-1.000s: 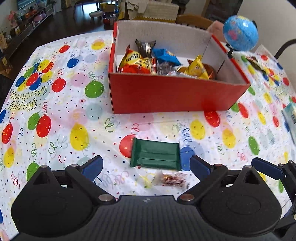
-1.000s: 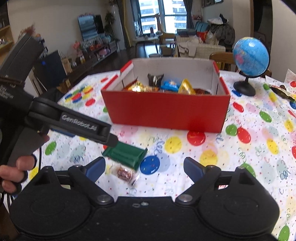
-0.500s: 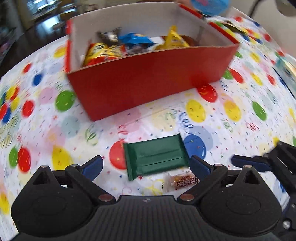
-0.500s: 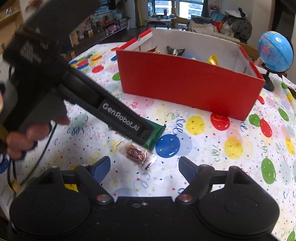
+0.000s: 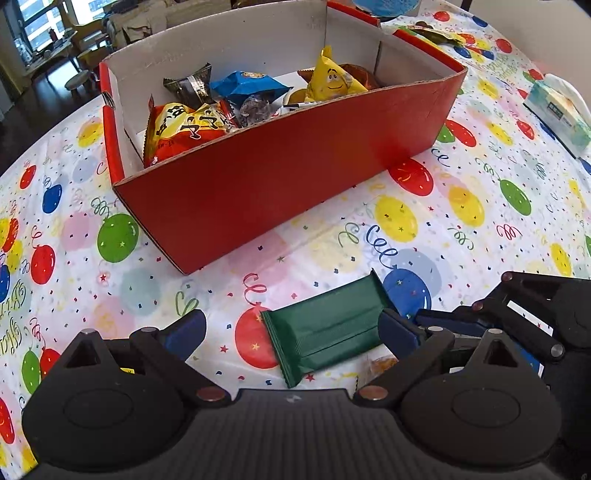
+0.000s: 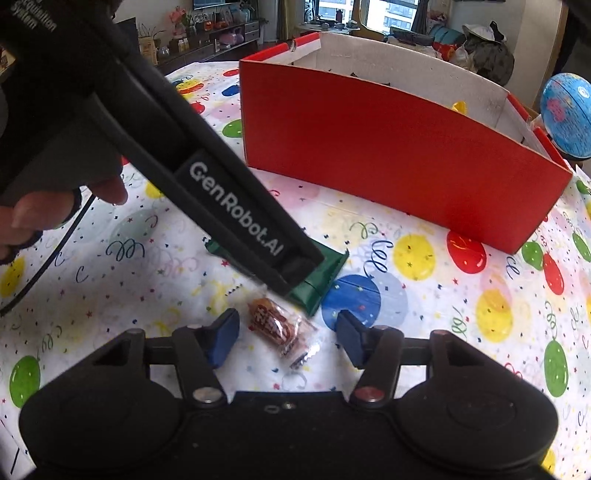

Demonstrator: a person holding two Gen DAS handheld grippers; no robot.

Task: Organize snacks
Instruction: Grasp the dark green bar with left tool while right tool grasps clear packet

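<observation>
A green wrapped bar (image 5: pixel 325 328) lies flat on the balloon tablecloth in front of the red box (image 5: pixel 277 184), which holds several snack packets. My left gripper (image 5: pixel 291 332) is open and low over the bar. The bar lies between its blue pads, close to the right pad and well clear of the left one. A small candy in a clear wrapper (image 6: pixel 277 325) lies just beside the bar. My right gripper (image 6: pixel 286 339) straddles it with its jaws closing, and the pads are not touching the candy. In the right wrist view the left gripper's black body (image 6: pixel 221 206) hides most of the bar.
A blue globe (image 6: pixel 565 114) stands behind the box's right end. A tissue box (image 5: pixel 557 114) lies at the far right, and a loose snack wrapper (image 5: pixel 436 35) sits beyond the box. A person's hand (image 6: pixel 55 210) holds the left gripper, very close to the right one.
Both grippers came down toward the table. The left one rolled and now brackets the green bar. The right one moved in over the small candy and its jaws narrowed.
</observation>
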